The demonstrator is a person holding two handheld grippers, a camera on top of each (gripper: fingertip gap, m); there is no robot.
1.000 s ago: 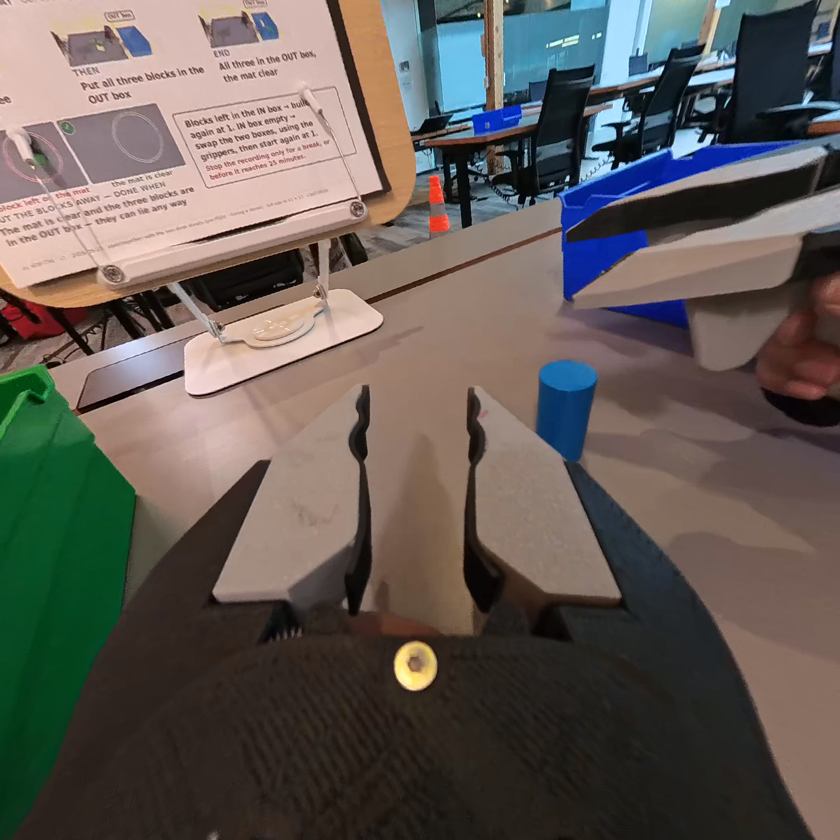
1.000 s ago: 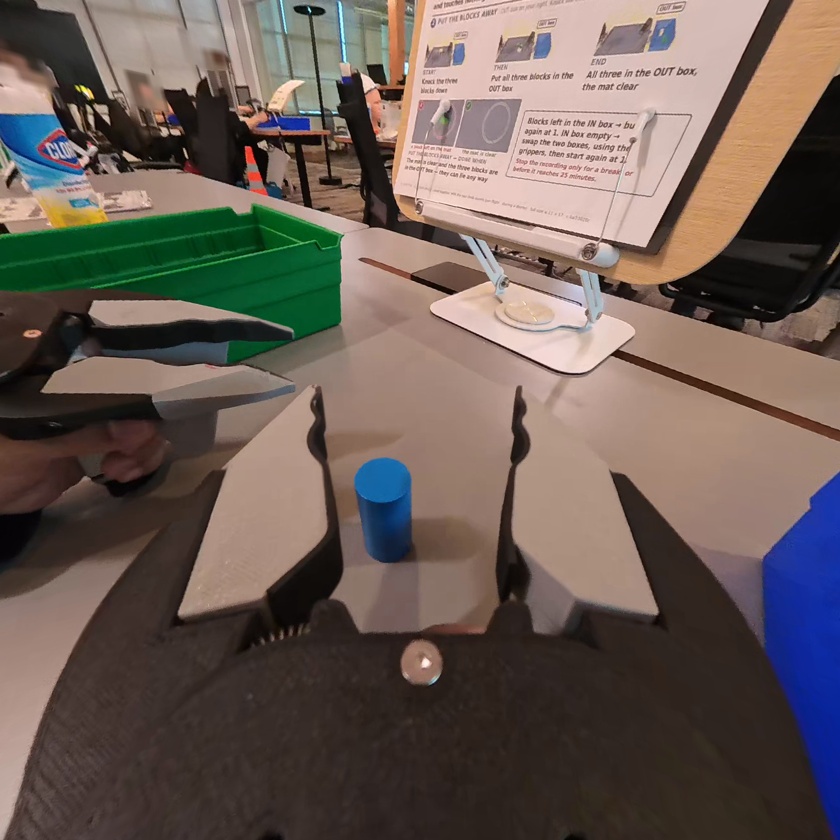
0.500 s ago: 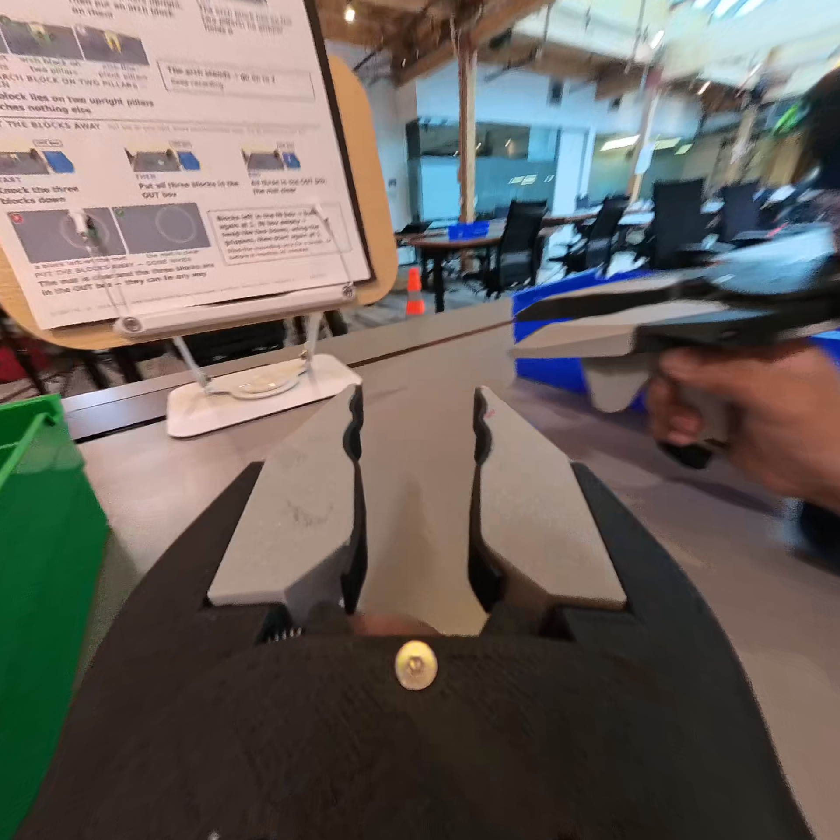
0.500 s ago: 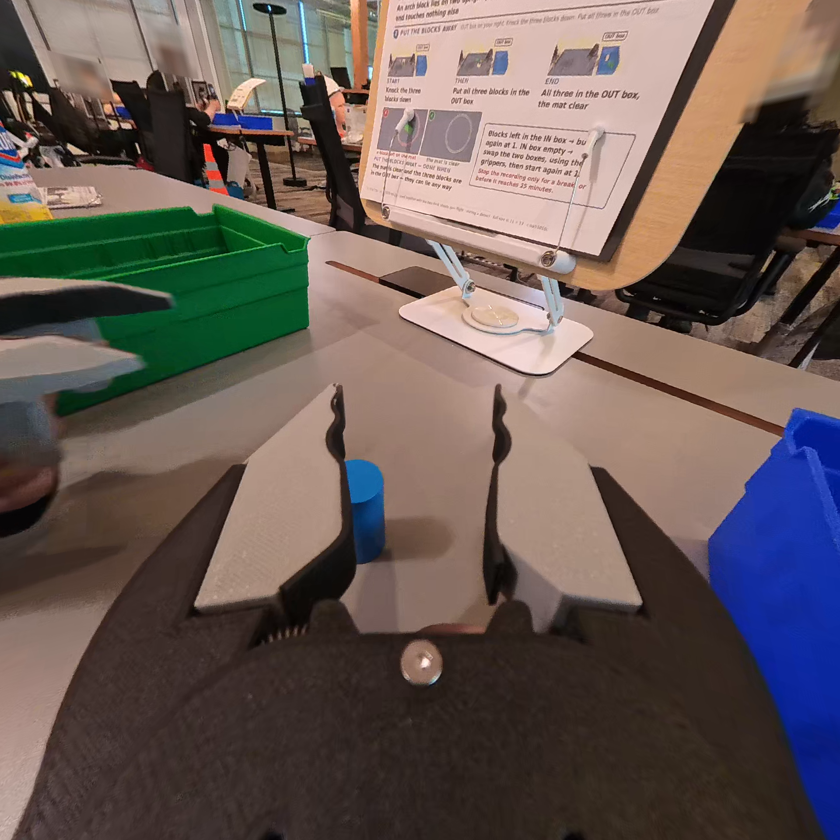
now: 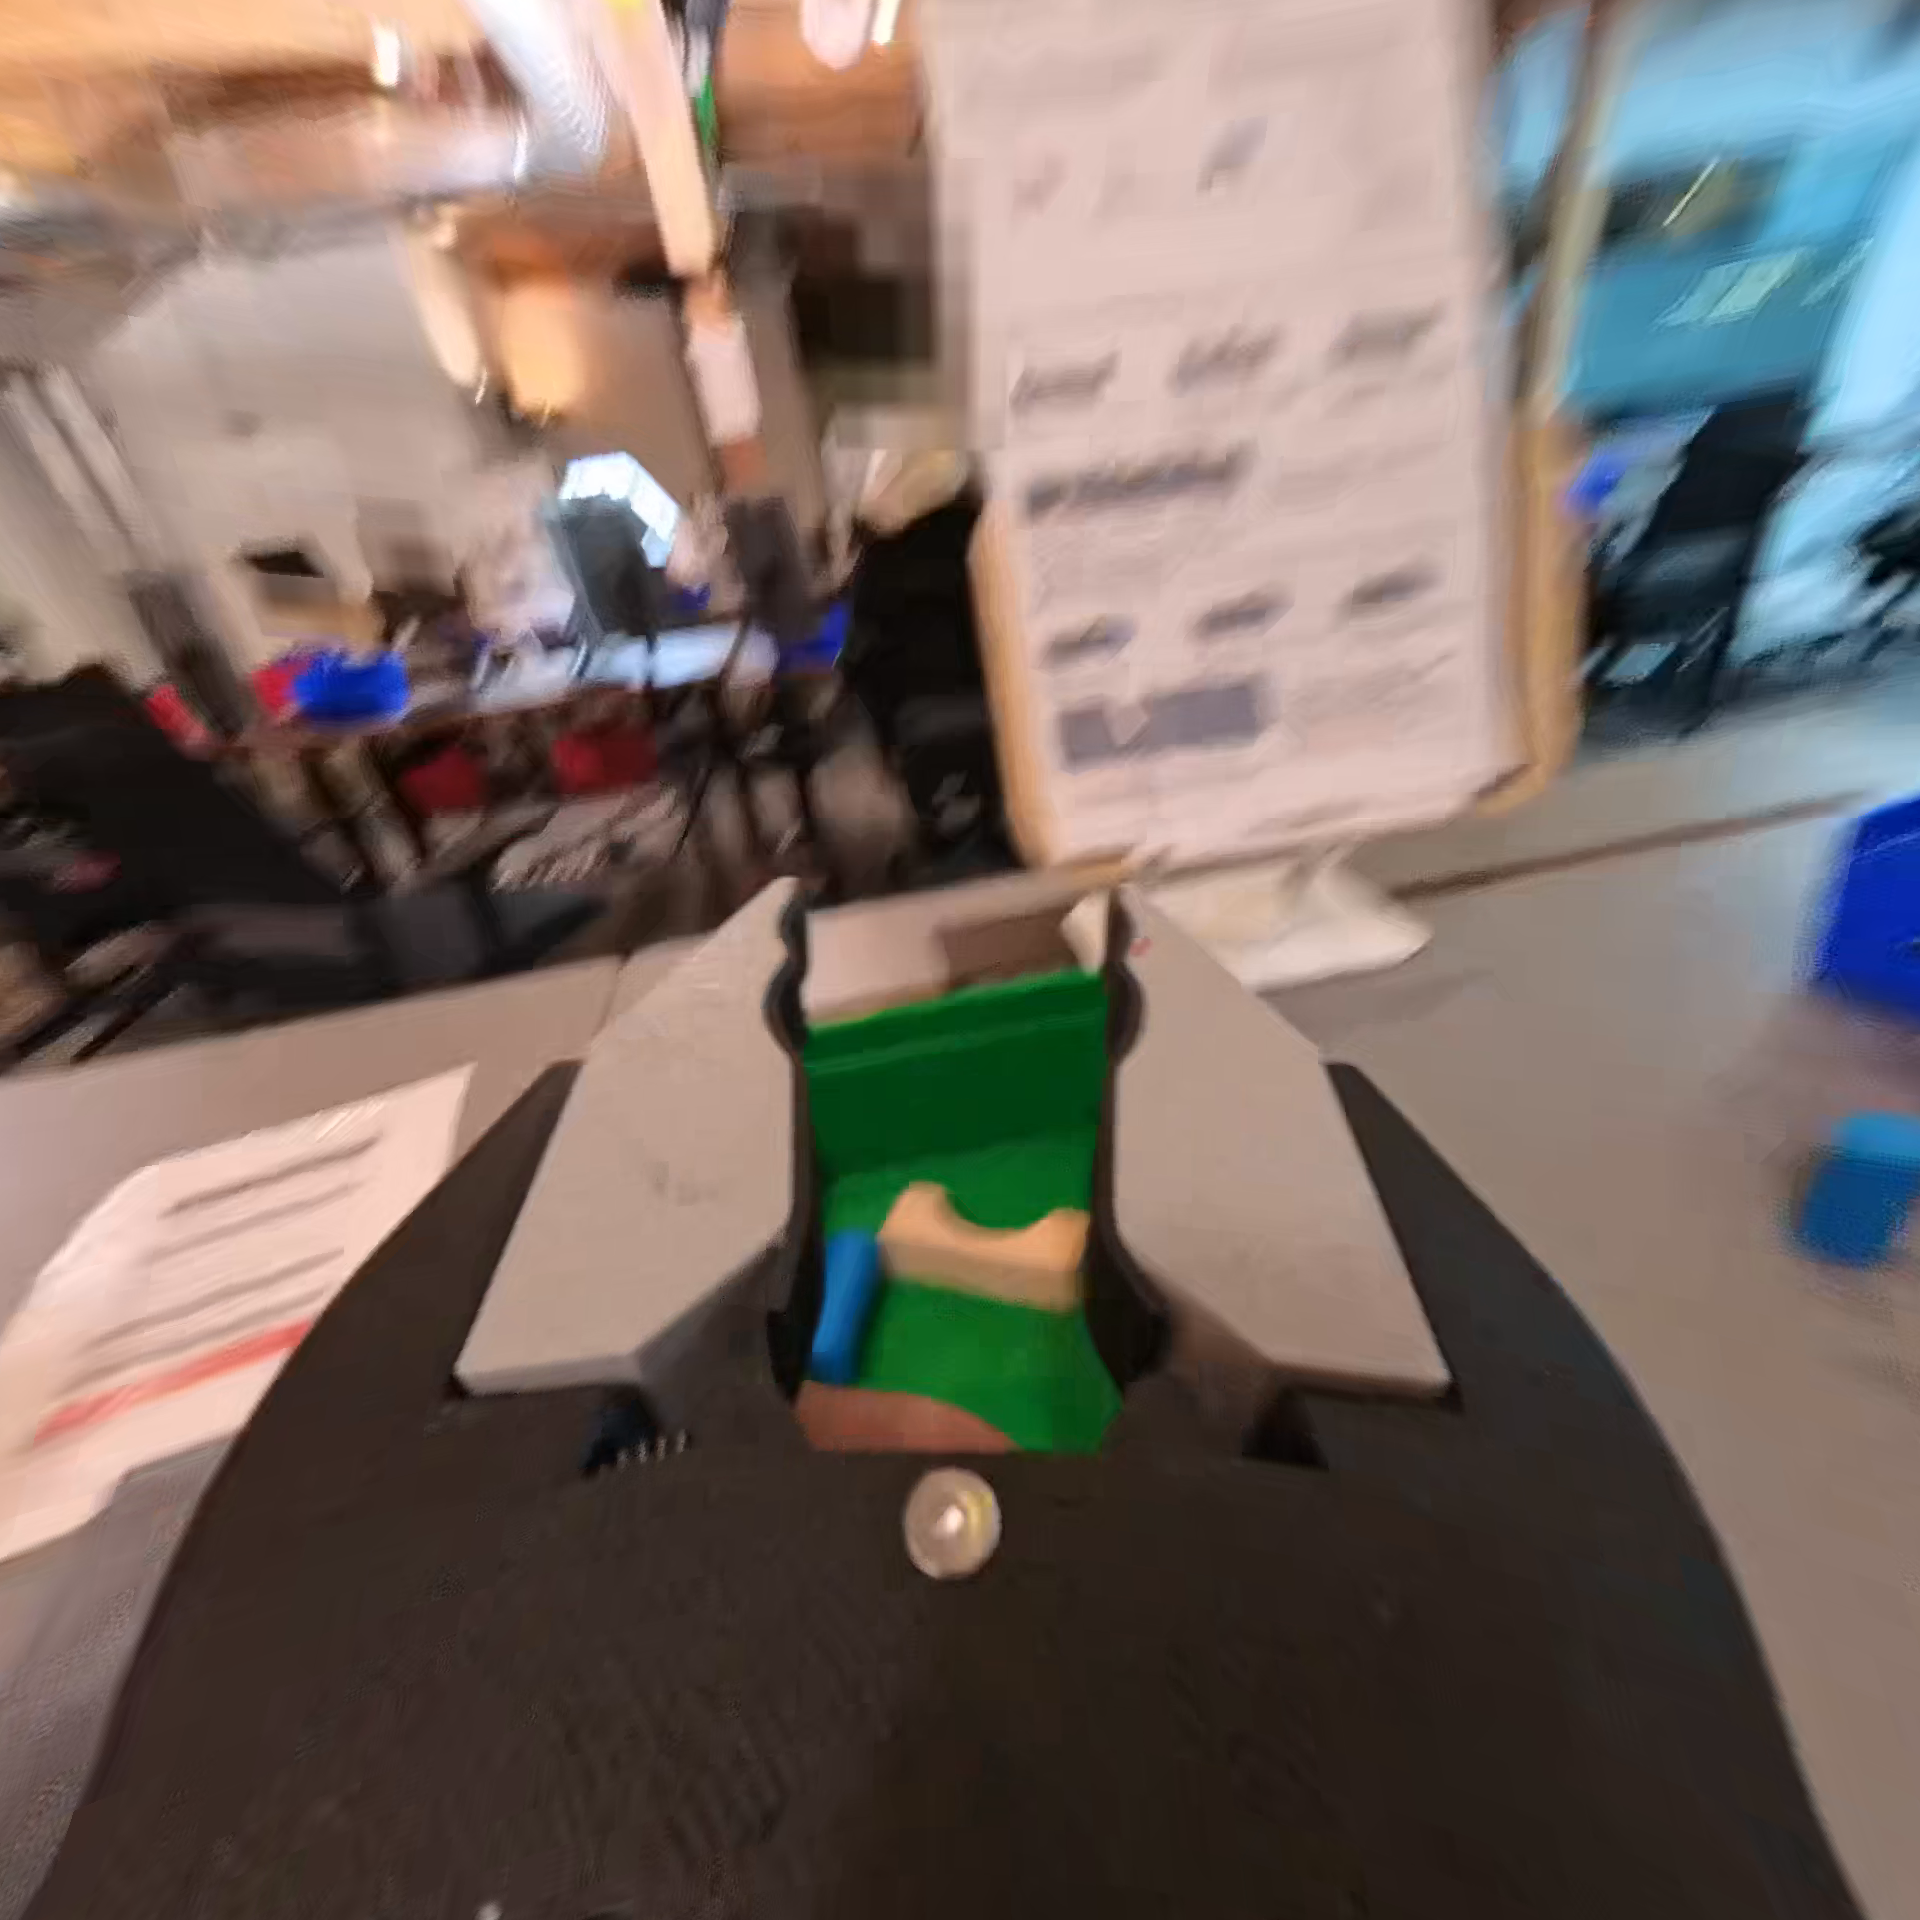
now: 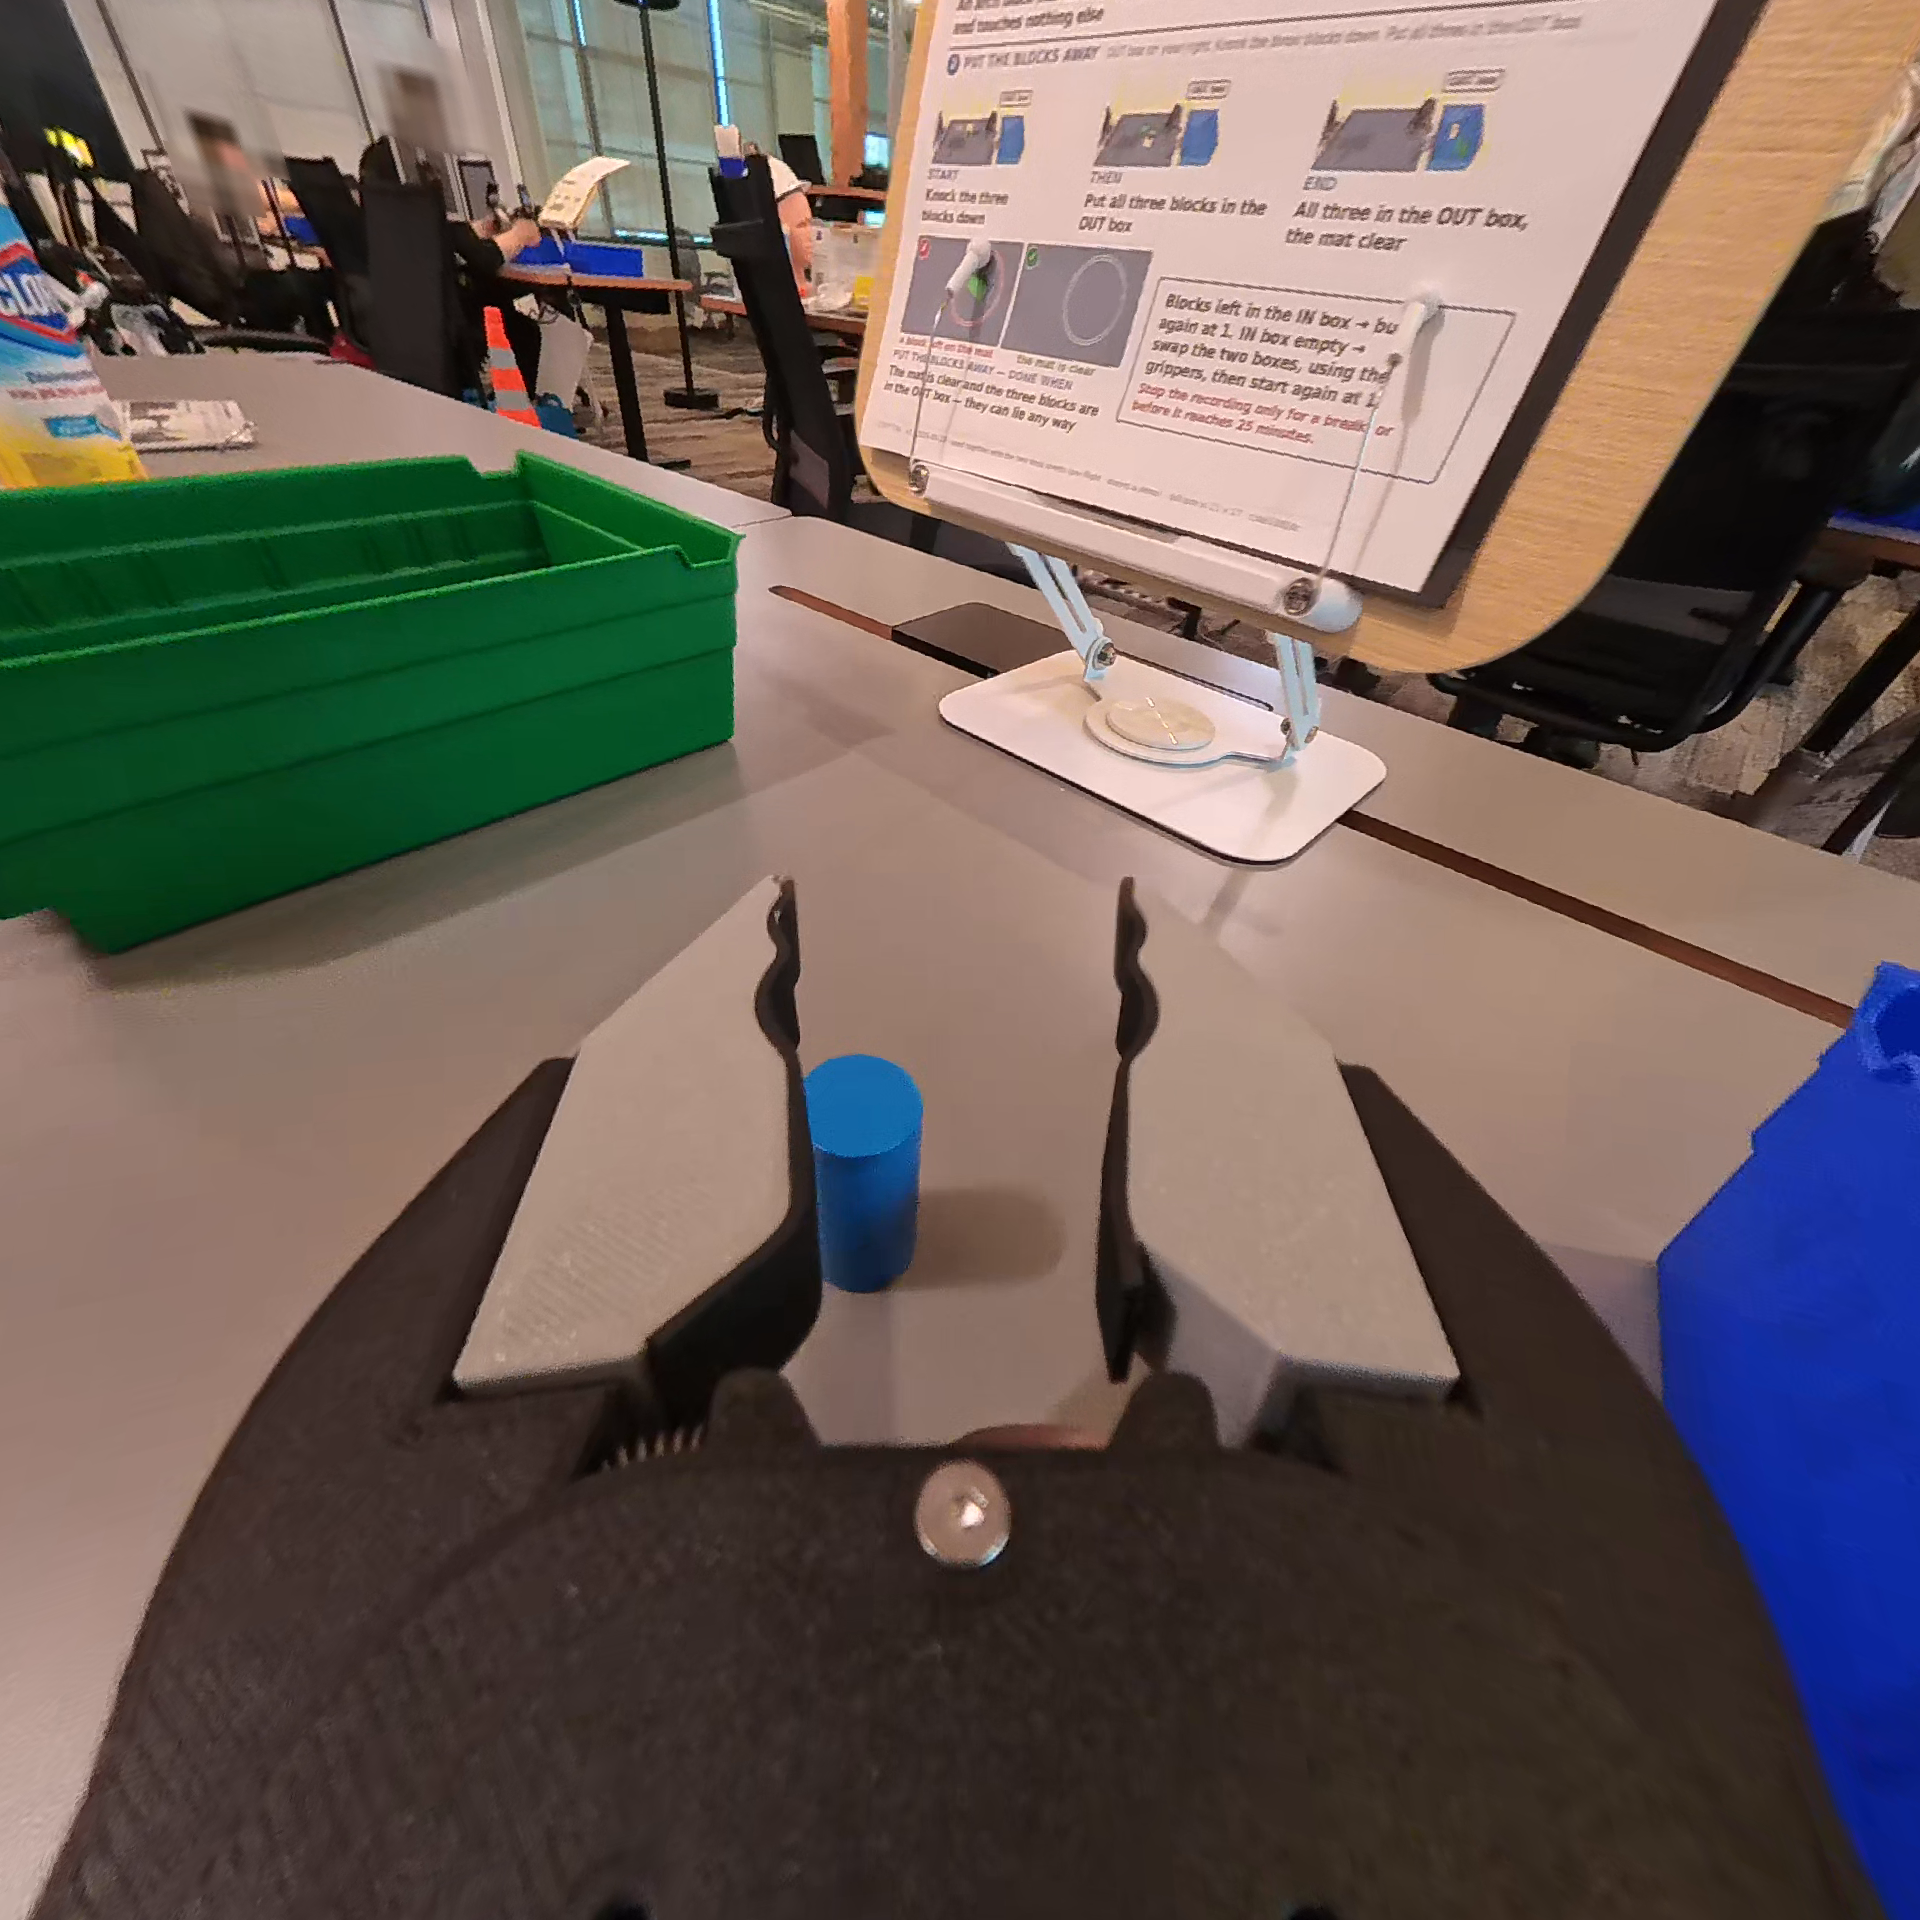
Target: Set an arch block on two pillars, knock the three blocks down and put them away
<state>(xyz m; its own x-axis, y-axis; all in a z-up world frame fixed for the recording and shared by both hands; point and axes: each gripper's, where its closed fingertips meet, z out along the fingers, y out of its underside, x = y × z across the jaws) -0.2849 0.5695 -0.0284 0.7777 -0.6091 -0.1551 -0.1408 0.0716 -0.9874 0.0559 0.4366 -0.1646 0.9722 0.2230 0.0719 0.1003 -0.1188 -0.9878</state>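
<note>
Blocks seen: two blue cylinders and one arch, three in all. One blue pillar stands upright on the grey worktop, between the fingers of the right gripper, close against the left finger; whether it touches cannot be told. That gripper's jaws are apart and grip nothing.

Left wrist view is heavily blurred. The left gripper has its jaws apart, empty, and points down into the green bin. In the bin lie a natural-wood arch block, curved cut-out facing up, and a second blue pillar on its side just left of it, near or touching. The upright pillar also shows here, well apart at the right.

One green bin sits toward the worktop's left edge; one blue bin at the right edge. One instruction sheet on a wooden-backed stand stands toward the far edge. Printed text and small pictures on it, not transcribed. A paper sheet with print lies flat left of the green bin. A labelled wipes container stands far left, beyond the bin.
</note>
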